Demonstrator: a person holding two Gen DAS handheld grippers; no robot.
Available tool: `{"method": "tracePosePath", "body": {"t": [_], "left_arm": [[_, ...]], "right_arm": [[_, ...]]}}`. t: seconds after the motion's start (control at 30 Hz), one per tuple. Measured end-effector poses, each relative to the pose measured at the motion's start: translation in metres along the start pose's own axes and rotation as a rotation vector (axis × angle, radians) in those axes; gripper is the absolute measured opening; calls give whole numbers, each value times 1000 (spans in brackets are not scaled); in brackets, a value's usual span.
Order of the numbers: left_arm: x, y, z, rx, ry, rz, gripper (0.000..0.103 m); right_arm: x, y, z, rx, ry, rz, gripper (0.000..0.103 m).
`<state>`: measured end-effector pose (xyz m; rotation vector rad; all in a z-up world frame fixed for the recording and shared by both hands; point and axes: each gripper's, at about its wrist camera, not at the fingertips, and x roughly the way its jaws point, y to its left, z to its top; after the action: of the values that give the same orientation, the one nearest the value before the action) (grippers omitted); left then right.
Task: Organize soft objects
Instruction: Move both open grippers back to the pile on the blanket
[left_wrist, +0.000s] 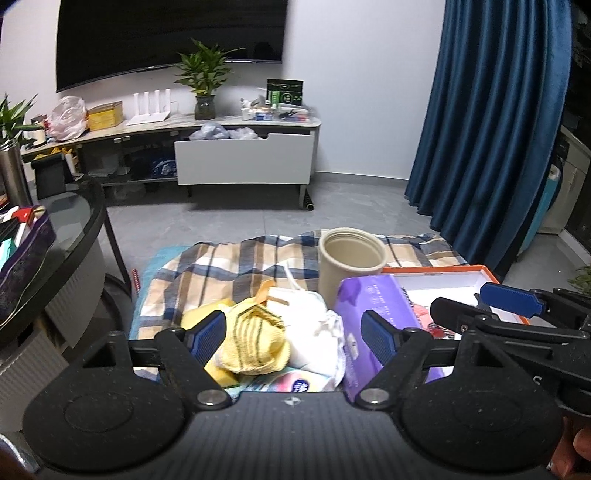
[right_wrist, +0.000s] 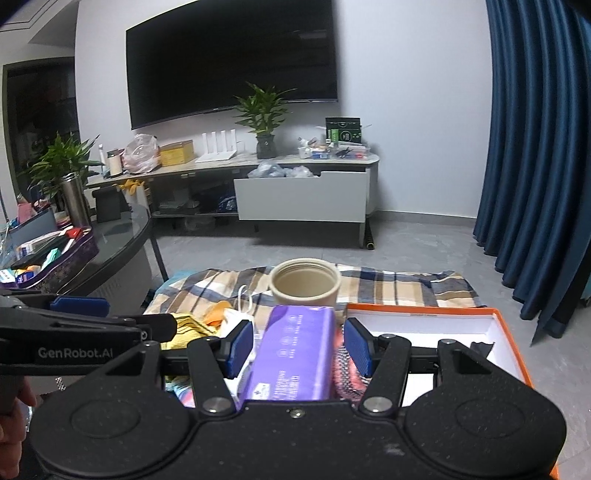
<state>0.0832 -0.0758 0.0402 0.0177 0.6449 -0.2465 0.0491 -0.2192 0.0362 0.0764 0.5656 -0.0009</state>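
Note:
On a plaid cloth (left_wrist: 229, 269) lies a pile of soft things: a yellow striped cloth (left_wrist: 255, 341), white cloths (left_wrist: 314, 328), a yellow sponge (left_wrist: 195, 314) and a purple tissue pack (left_wrist: 373, 295). My left gripper (left_wrist: 295, 338) is open, its jaws spread around the yellow and white cloths. My right gripper (right_wrist: 301, 349) is open, its blue pads either side of the purple tissue pack (right_wrist: 295, 354) without squeezing it. A pink patterned cloth (right_wrist: 345, 369) lies by the right pad. The right gripper also shows in the left wrist view (left_wrist: 509, 299).
A beige cup (left_wrist: 351, 266) stands upright behind the pile. An orange-rimmed white box (right_wrist: 443, 325) lies open to the right with a dark item inside. A glass round table (left_wrist: 66, 229) with a tin of items stands left. A TV cabinet (left_wrist: 243, 158) is across the floor.

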Motion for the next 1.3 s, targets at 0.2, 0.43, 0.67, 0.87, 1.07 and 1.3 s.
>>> {"method": "tracePosePath", "body": {"t": [0.2, 0.43, 0.67, 0.87, 1.07, 1.3], "left_arm": [[-3, 15, -1, -16, 1, 16, 82], [-5, 28, -5, -36, 10, 28, 82], [-6, 40, -10, -54, 17, 36, 82], [-5, 51, -15, -69, 23, 31, 84], [-3, 70, -29, -76, 33, 45, 87], [14, 91, -56, -58, 101, 57, 88]], "right_arm": [[6, 13, -1, -15, 14, 19, 67], [13, 27, -3, -35, 31, 39, 67], [20, 38, -6, -53, 50, 59, 67], [26, 47, -11, -70, 69, 79, 67], [25, 49, -18, -81, 74, 88, 67], [13, 51, -31, -85, 71, 118, 70]]}}
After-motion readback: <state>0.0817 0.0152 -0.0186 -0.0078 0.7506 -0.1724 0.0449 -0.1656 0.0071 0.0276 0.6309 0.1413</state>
